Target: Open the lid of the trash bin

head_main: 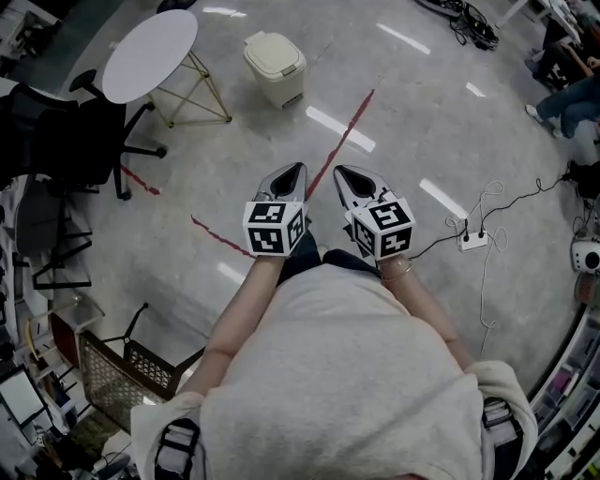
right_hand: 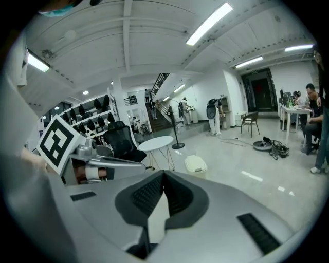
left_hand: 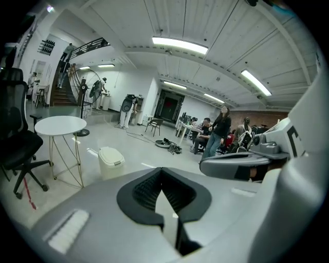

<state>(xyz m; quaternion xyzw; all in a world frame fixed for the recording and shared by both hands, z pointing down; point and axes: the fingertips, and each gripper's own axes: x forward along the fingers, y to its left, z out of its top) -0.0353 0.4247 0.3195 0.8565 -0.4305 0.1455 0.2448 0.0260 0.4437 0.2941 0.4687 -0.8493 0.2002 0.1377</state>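
Near the top centre of the head view, the trash bin stood lid-down on the floor, well apart from the left hand-held gripper and right hand-held gripper, both clenched empty, so approaching apparently came first, then reaching its lid.

1. A large open-plan office or lab hall: polished grey floor with a red tape line, strip lights on a white ceiling.
2. Black office chair, round white table, people by desks.
3. Power strip and cables on the floor.
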